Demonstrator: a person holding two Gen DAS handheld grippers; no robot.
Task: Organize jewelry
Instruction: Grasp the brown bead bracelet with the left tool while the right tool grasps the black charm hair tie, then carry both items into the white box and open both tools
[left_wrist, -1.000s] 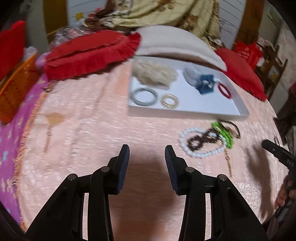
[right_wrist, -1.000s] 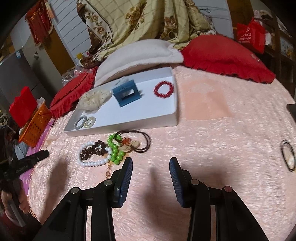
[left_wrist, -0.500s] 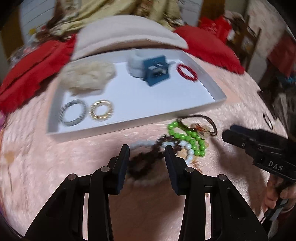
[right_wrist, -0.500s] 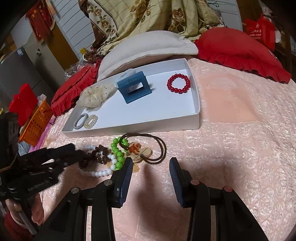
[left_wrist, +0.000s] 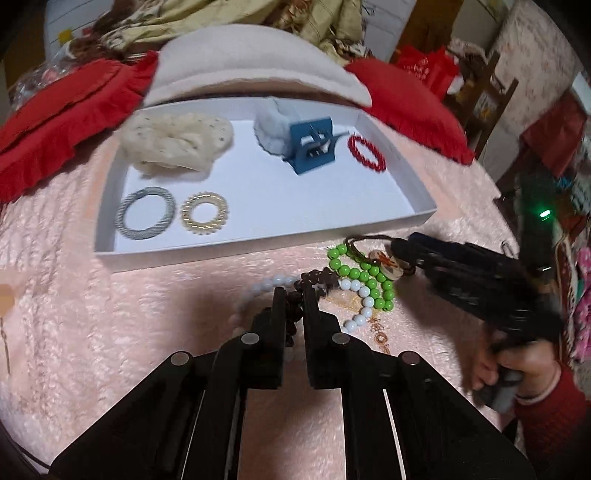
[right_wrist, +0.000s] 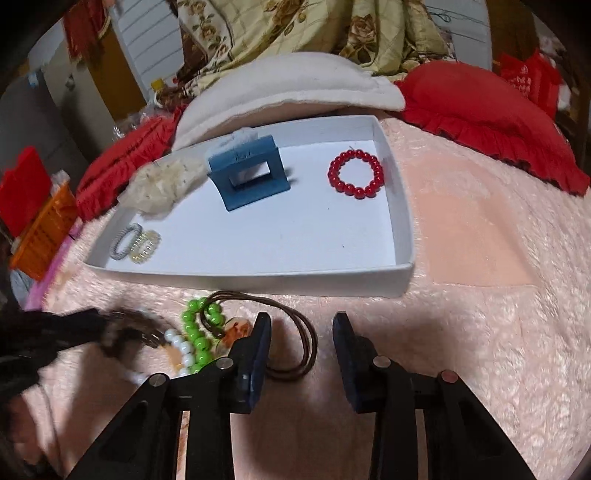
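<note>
A pile of jewelry lies on the pink bedspread in front of a white tray (left_wrist: 258, 245) (right_wrist: 400, 240): a dark brown bead bracelet (left_wrist: 317, 278), a white bead bracelet (left_wrist: 360, 308), a green bead bracelet (left_wrist: 354, 273) (right_wrist: 197, 338) and a brown cord necklace with a round pendant (left_wrist: 386, 262) (right_wrist: 295, 347). My left gripper (left_wrist: 294, 295) is shut on the dark brown bracelet. My right gripper (right_wrist: 301, 325) is open, its fingers over the brown cord.
The tray holds a cream scrunchie (left_wrist: 177, 142), a blue hair claw (left_wrist: 312, 147) (right_wrist: 247, 177), a red bead bracelet (left_wrist: 366, 152) (right_wrist: 356, 173), a grey ring (left_wrist: 144, 212) and a gold ring (left_wrist: 204, 213). Red and white cushions (left_wrist: 255, 62) lie behind it.
My left gripper moved right to the pile and closed on the dark brown bracelet. My right gripper moved forward over the brown cord and stayed open.
</note>
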